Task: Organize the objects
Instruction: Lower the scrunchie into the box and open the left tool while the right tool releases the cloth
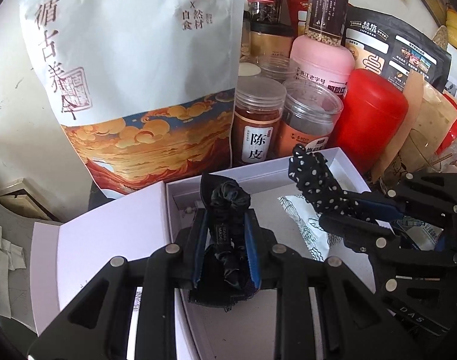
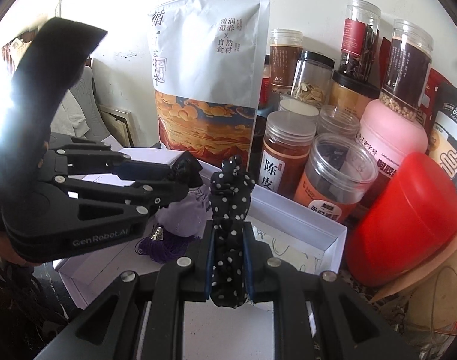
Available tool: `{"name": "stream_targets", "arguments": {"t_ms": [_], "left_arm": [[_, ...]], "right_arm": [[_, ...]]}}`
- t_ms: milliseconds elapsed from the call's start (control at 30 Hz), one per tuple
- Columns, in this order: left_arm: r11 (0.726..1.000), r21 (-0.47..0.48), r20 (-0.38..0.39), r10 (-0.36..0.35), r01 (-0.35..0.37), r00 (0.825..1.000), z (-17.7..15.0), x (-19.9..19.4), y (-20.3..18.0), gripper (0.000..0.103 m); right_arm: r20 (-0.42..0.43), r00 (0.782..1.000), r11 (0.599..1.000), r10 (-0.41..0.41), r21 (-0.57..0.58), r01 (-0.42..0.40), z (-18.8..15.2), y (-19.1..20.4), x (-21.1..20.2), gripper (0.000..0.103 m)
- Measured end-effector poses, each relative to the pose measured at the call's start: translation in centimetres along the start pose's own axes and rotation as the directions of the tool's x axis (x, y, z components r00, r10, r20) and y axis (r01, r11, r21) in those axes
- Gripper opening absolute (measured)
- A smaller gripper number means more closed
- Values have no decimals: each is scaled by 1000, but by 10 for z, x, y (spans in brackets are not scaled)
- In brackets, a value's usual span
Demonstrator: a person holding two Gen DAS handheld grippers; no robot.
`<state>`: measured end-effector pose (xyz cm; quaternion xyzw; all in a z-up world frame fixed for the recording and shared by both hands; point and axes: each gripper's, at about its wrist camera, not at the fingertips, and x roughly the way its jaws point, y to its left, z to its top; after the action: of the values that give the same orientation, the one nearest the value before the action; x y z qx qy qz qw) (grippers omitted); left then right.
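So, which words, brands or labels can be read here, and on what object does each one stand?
"GenRobot.AI": side of the left gripper
"陈皮": label of the clear jar
"QUAKER": black bag
"清滋 润养 X 自然食材": large white pouch
"浙江老字号": pink canister
Other jar labels: too small to read.

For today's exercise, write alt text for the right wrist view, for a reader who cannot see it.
The right gripper is shut on a black polka-dot scrunchie above an open white box. On its left, the left gripper holds a dark scrunchie over a purple pouch. A big white bag, jars and a red canister stand behind.
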<state>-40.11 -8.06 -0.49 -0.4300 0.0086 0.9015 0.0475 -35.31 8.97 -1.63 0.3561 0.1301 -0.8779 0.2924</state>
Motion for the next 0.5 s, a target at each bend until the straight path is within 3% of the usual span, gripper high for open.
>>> {"name": "stream_targets", "arguments": {"t_ms": [500], "left_arm": [[1000,-4,-80,-5,5,997,-11,40,-1,23]], "right_arm": [[-66,997,999,41,34,-39,-14,-2,30,16]]}}
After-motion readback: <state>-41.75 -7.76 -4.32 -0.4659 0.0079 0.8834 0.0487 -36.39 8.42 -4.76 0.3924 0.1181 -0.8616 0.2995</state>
